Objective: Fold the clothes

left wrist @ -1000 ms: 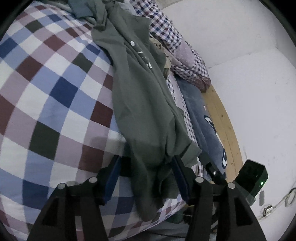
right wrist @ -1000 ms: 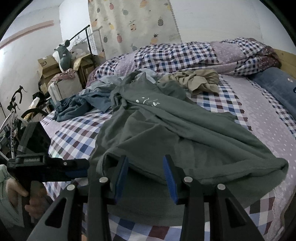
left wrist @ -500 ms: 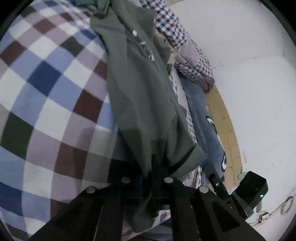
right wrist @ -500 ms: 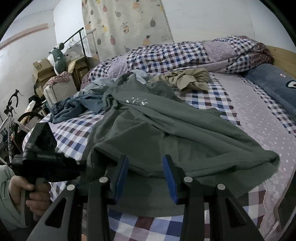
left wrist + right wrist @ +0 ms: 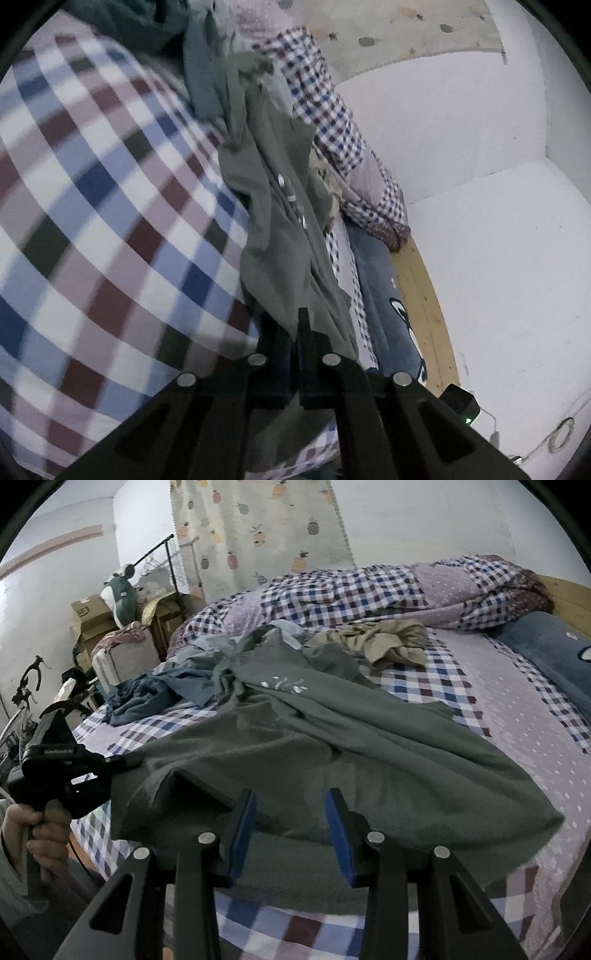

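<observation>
The grey-green shirt [image 5: 332, 746] is spread, rumpled, across the bed [image 5: 517, 716], its hem at the bed's near edge and its collar end toward the checked duvet [image 5: 369, 590]. It is not folded yet.

The left gripper [image 5: 299, 332] is seen w/ jaws pressed together, pinching the shirt's near corner; cloth is drawn taut from that pinch up the bed. The right gripper [image 5: 290, 823] is held just over the hem, jaws spread, nothing between them. A hand [image 5: 40, 834] on the left gripper's handle is visible at the bed's near corner.

Risks, as judged from here:
- Only one corner is held, so if it is lifted or pulled, the shirt may be dragged askew & bunched rather than laid flat.
- The pinch looks shallow, near the edge; slippage under tension is possible.
- The collar end lies against the blue garment [image 5: 155, 698] and near the beige garment [image 5: 384, 642]; these could be caught & pulled along.
- Two layers could be taken by the right jaws at the hem, so the fold may be spoiled.
</observation>
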Available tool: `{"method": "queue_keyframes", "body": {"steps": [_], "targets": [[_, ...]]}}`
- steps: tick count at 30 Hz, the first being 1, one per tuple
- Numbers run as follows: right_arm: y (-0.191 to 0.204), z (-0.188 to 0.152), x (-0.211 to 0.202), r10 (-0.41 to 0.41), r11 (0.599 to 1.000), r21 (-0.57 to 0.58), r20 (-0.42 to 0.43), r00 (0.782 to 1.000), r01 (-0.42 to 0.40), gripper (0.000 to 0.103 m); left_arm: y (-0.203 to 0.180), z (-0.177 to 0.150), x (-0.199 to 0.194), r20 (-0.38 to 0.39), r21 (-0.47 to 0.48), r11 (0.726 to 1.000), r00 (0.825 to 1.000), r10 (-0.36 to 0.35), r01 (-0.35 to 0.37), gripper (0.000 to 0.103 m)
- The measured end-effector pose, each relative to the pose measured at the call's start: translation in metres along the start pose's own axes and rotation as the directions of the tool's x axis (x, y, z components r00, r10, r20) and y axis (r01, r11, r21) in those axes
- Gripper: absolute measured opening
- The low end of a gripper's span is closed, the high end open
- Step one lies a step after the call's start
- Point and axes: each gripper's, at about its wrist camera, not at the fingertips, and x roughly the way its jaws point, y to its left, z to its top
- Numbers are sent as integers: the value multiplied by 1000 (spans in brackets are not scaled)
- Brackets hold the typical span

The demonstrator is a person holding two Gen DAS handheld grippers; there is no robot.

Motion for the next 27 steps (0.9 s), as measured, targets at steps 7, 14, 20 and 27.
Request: {"method": "queue_keyframes", "body": {"steps": [7,14,20,27], "targets": [[33,4,15,58,996,-61,-16,998,-59,42,10,27,-53,136,-11,1000,990,28,-27,0],[47,8,23,101,993,-65,-9,995,-101,42,27,43,-105,263,-7,990,955,139,-142,0],[48,11,23,118,991,-60,-4,993,-118,42,41,57,-149,368,-16,971,902,228,-239,0],[78,0,28,194,964,-168,-100,976,-208,42,68,69,-170,384,-95,926,845,373,-366,0]]}}
